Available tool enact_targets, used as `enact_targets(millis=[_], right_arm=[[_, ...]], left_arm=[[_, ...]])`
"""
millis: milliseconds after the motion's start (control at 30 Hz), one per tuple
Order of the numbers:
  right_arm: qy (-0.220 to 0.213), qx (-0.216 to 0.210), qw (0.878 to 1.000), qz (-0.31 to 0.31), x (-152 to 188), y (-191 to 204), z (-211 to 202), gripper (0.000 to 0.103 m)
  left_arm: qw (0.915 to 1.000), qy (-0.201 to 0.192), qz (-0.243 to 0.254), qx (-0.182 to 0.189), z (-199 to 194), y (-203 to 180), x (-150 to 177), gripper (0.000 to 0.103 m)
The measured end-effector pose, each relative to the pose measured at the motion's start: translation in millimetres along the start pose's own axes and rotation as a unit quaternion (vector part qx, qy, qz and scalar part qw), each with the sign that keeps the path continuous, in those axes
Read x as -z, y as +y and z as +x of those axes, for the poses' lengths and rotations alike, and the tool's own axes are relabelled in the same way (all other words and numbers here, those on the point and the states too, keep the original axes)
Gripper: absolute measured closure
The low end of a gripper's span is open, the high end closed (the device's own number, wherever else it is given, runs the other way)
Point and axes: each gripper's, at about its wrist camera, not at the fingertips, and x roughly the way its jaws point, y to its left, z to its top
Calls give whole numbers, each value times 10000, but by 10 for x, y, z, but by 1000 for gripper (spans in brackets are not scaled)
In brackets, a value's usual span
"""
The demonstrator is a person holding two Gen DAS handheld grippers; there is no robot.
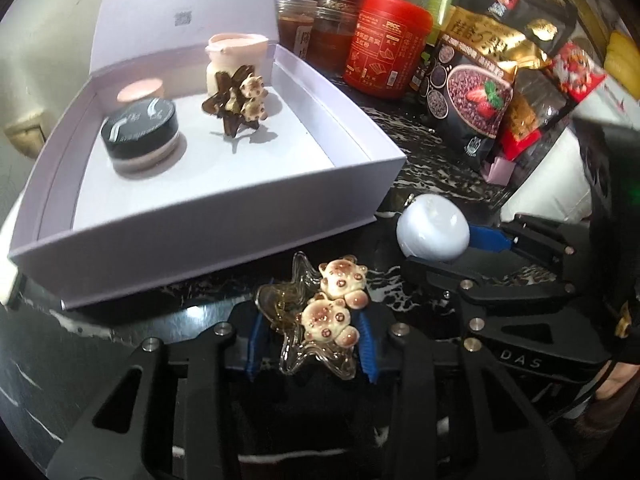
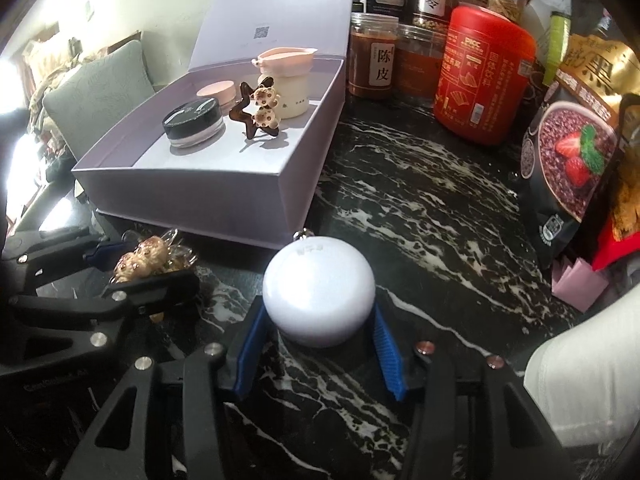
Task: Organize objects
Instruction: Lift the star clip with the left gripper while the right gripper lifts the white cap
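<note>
Gripping a clear star-shaped hair clip (image 1: pixel 316 316) with two bear charms, the left gripper (image 1: pixel 312 344) has its blue pads pinching the clip on both sides, just near of the open box (image 1: pixel 224 232) on the dark marble counter (image 2: pixel 420 200). The clip looks light, hard plastic, slippery on its glossy arms and likely brittle at the points; the hold across the body below the bears seems the safe one. Its long axis, taken along the stacked bears, runs near to far, tilted slightly left. The right gripper (image 2: pixel 316 332) has its jaws closed against a white ball (image 2: pixel 319 290), which sits right of the clip. The ball appears smooth, rigid and prone to slipping or rolling; the pads meet it low on its flanks. Its small metal loop points far, toward the box. Inside the box stand a black-lidded jar (image 1: pixel 140 136), a dark matching clip (image 1: pixel 236 102) and a pink-capped bottle (image 1: pixel 236 60).
</note>
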Motion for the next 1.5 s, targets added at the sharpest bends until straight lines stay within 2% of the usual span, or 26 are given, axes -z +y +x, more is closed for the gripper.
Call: enact_targets(millis=[233,500,700,1067,1500], right_arm=[[105,-358,9989,281,92,44,-96,52],[199,-476,9987,-13,236,323,-182,53],[214,-786,9966,-117,314,484,-242,53],[-13,-898,9956,-280,359,692,-431,53],[-134,-948,9940,-531,408,873,-585,52]], left_arm=[[10000,-88,3,29,-178,13,64,67],[9997,-235,-11,-77,-436,47,146,67],[9996,-204,-92,-155,-538,91,259,67],[9987,-214,-141,-450,-775,205,439,67],[9982,-253,-87,-541,-963,221,510,67]])
